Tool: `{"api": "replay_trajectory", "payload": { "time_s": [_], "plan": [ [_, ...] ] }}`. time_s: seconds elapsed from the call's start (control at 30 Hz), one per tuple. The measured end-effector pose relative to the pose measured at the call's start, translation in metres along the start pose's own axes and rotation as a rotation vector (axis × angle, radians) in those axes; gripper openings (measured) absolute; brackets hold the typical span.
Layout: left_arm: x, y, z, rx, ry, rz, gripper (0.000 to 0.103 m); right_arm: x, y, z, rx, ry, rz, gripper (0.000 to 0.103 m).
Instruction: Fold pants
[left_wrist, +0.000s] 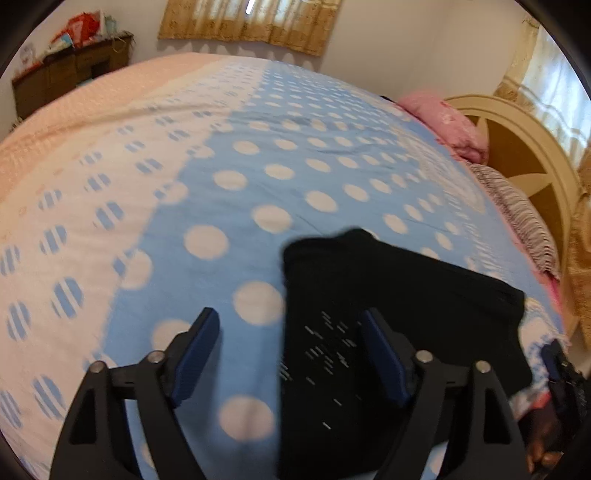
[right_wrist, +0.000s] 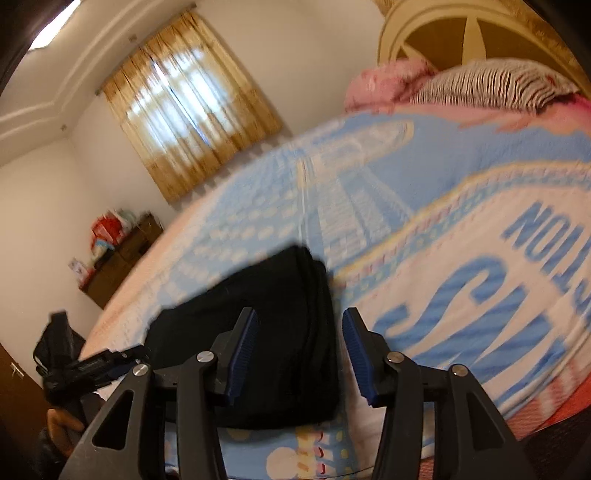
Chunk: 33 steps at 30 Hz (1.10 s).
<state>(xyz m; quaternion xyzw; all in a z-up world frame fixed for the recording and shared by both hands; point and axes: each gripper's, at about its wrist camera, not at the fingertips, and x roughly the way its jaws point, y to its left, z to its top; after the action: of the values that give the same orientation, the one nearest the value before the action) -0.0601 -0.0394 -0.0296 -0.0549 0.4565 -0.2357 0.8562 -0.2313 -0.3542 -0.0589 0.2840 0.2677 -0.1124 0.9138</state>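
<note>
Left wrist view – left tongs (left_wrist: 290, 350): released, pads wide apart, nothing clamped.
Left wrist view – pants (left_wrist: 388, 295): black, folded, lying on the dotted blue bedspread (left_wrist: 295, 155); right pad over the cloth.
Right wrist view – right tongs (right_wrist: 299, 354): released, pads flanking the bundle's right edge without pressing.
Right wrist view – pants (right_wrist: 258, 314): on the bed, near its front edge.
</note>
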Motion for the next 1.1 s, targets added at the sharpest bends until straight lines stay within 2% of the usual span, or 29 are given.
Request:
{"api": "replay_trajectory", "payload": {
  "time_s": [0.03,0.07,0.13,0.17,0.23,0.4,0.57,0.7,0.77,0.83,0.9,1.03,1.07,1.1],
  "plan": [
    [0.001,-0.003,-0.004,0.000,0.011,-0.021,0.084,0.011,0.000,-0.007,0.005,0.056,-0.002,0.051],
    [0.004,-0.007,-0.007,0.007,0.027,-0.035,0.084,0.015,0.003,-0.011,-0.016,0.070,-0.025,0.051],
    [0.010,-0.014,-0.013,0.036,0.045,-0.026,0.085,0.013,0.014,-0.016,-0.086,0.037,-0.061,0.052],
    [0.010,-0.019,-0.016,0.070,0.027,-0.001,0.086,0.013,0.018,-0.018,-0.097,0.039,-0.066,0.053],
    [0.011,-0.025,-0.019,0.105,0.027,0.028,0.087,0.016,0.020,-0.021,-0.103,0.039,-0.063,0.061],
    [0.012,-0.023,-0.019,0.092,0.023,0.020,0.090,0.020,0.022,-0.024,-0.128,0.029,-0.090,0.062],
    [0.014,-0.029,-0.024,0.130,0.013,0.071,0.090,0.027,0.029,-0.025,-0.176,0.015,-0.142,0.065],
    [0.013,-0.029,-0.025,0.122,0.020,0.076,0.090,0.030,0.036,-0.023,-0.217,0.043,-0.174,0.065],
    [0.012,-0.029,-0.026,0.121,0.023,0.076,0.090,0.030,0.037,-0.021,-0.234,0.066,-0.169,0.059],
    [0.012,-0.029,-0.027,0.123,0.024,0.077,0.089,0.029,0.038,-0.022,-0.242,0.082,-0.155,0.044],
    [0.011,-0.030,-0.028,0.125,0.026,0.076,0.088,0.029,0.039,-0.023,-0.240,0.088,-0.148,0.038],
    [0.011,-0.032,-0.028,0.134,0.026,0.071,0.081,0.029,0.045,-0.028,-0.258,0.071,-0.181,0.034],
    [0.011,-0.033,-0.028,0.138,0.025,0.067,0.077,0.028,0.049,-0.029,-0.281,0.064,-0.198,0.034],
    [0.010,-0.034,-0.029,0.143,0.027,0.049,0.069,0.028,0.053,-0.031,-0.304,0.060,-0.215,0.033]
  ]
}}
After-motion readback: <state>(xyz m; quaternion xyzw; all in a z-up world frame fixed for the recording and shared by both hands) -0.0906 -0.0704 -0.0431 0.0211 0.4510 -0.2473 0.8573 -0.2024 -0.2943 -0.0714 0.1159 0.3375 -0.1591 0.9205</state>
